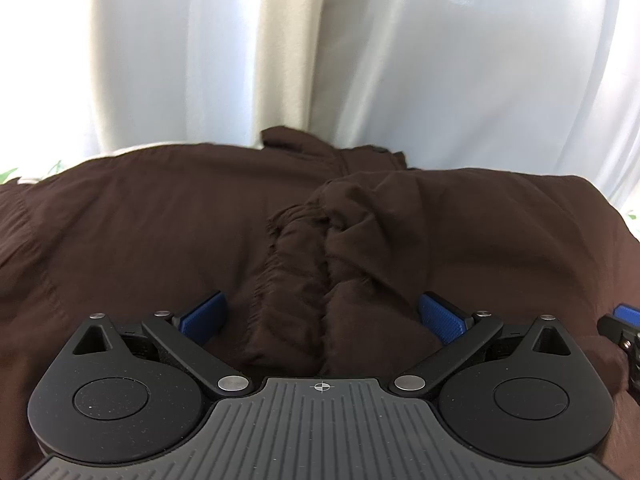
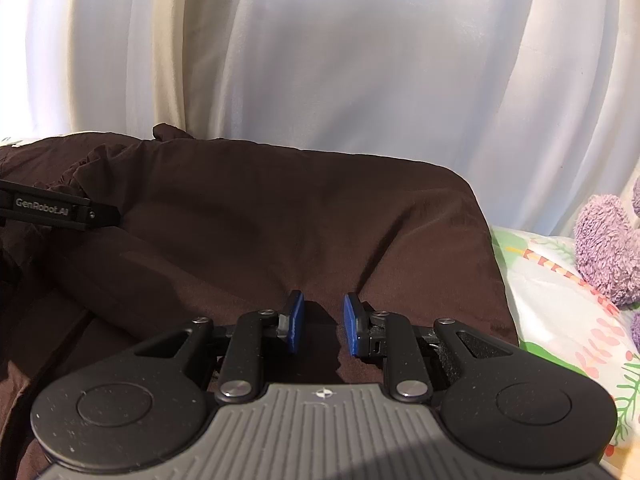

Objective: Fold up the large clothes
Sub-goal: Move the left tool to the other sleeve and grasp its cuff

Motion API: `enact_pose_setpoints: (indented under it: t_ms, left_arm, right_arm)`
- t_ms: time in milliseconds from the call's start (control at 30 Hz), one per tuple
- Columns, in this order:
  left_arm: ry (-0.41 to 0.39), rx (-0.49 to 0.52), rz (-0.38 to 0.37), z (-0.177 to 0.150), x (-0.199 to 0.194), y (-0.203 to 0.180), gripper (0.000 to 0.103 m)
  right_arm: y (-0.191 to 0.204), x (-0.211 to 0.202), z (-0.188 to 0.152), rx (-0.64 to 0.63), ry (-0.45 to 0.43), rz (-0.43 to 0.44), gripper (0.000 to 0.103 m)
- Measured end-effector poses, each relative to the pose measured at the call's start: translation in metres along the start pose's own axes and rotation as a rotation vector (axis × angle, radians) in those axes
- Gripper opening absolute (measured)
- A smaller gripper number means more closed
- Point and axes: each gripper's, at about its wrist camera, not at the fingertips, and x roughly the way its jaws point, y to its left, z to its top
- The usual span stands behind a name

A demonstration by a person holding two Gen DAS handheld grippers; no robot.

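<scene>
A large dark brown garment (image 1: pixel 140 232) lies spread across both views, with a gathered, ruffled seam (image 1: pixel 304 248) running down its middle. My left gripper (image 1: pixel 322 316) stands wide open astride that bunched seam, its blue pads (image 1: pixel 204 316) clear of the cloth on either side. In the right wrist view the garment (image 2: pixel 280 208) lies smoother, ending in a straight right edge. My right gripper (image 2: pixel 324 322) is narrowed on a small fold of the brown cloth, and creases run out from its pads. One black finger of the left gripper (image 2: pixel 60 212) shows at the far left.
White curtains (image 1: pixel 440 80) hang close behind the garment. A patterned bedsheet (image 2: pixel 560 300) shows to the right of the cloth, with a purple plush toy (image 2: pixel 604 248) on it. The right gripper's tip (image 1: pixel 624 328) shows at the right edge of the left wrist view.
</scene>
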Motion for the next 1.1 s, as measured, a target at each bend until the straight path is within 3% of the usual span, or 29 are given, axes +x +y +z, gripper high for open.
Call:
enact_pose_setpoints:
  t_ms: [133,267,433,567,733,867,933,1033,1100]
  left_arm:
    - [0.069,-0.165,-0.041,0.003,-0.048,0.027,0.103]
    - [-0.023,-0.389,-0.174,-0.008,-0.130,0.082,0.103]
    - [-0.104,-0.551,-0.099,-0.037,-0.197,0.154,0.103]
    - [-0.076,-0.651,0.050,-0.062,-0.210,0.206,0.103]
    - [-0.092,-0.908,0.049,-0.091,-0.213,0.263,0.103]
    - [-0.151,-1.036,0.039,-0.097,-0.209,0.301,0.103]
    - [-0.182,-1.088,0.077,-0.100,-0.210,0.323,0.103]
    - [-0.240,-1.158,0.125,-0.105,-0.208,0.353,0.103]
    - [-0.270,-1.210,0.154,-0.109,-0.206,0.370,0.103]
  right_arm:
    - [-0.012,-0.016,-0.001,0.068,0.006,0.008,0.023]
    - [-0.018,-0.066,-0.012,0.187,-0.046,0.081,0.029]
    - [-0.010,-0.092,-0.026,0.237,-0.045,0.138,0.030]
    - [0.004,-0.087,-0.020,0.260,-0.021,0.165,0.030]
    - [0.026,-0.076,0.002,0.257,-0.014,0.228,0.030]
    - [0.066,-0.056,0.022,0.168,-0.028,0.258,0.030]
    - [0.084,-0.042,0.024,0.115,-0.022,0.236,0.030]
    - [0.104,-0.014,0.018,0.068,0.058,0.214,0.031]
    - [0.104,-0.014,0.017,0.072,0.048,0.211,0.031]
